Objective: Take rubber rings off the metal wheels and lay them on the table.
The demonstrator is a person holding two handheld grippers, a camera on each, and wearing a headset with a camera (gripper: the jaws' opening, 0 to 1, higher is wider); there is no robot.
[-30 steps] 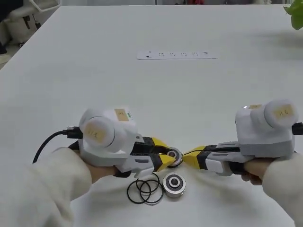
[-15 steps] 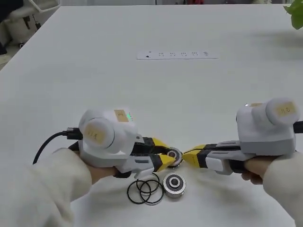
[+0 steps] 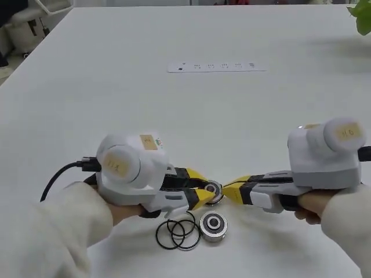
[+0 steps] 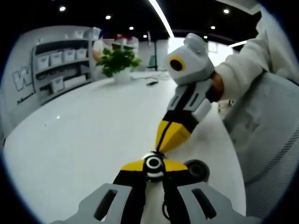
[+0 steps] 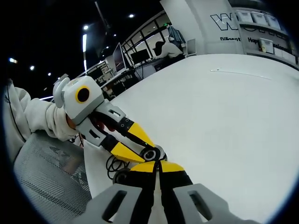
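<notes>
— As you look down at the table, where is the metal wheel?

— Your left gripper has it. The two yellow jaws are clamped on its sides, and in the left gripper view the wheel sits right at their tips, with its bore facing the camera.

— And your right gripper?

— Its jaws are pressed together to a point, and that point meets the rim of the held wheel from the opposite side. In the right gripper view the wheel lies just beyond your tips. I cannot tell whether any rubber is pinched between them.

— What lies on the table itself?

— A second wheel lies flat, just nearer to you than the jaw tips and apart from both grippers. At its left side are loose rubber rings, thin black loops overlapping one another, just below your left gripper's body.
</notes>
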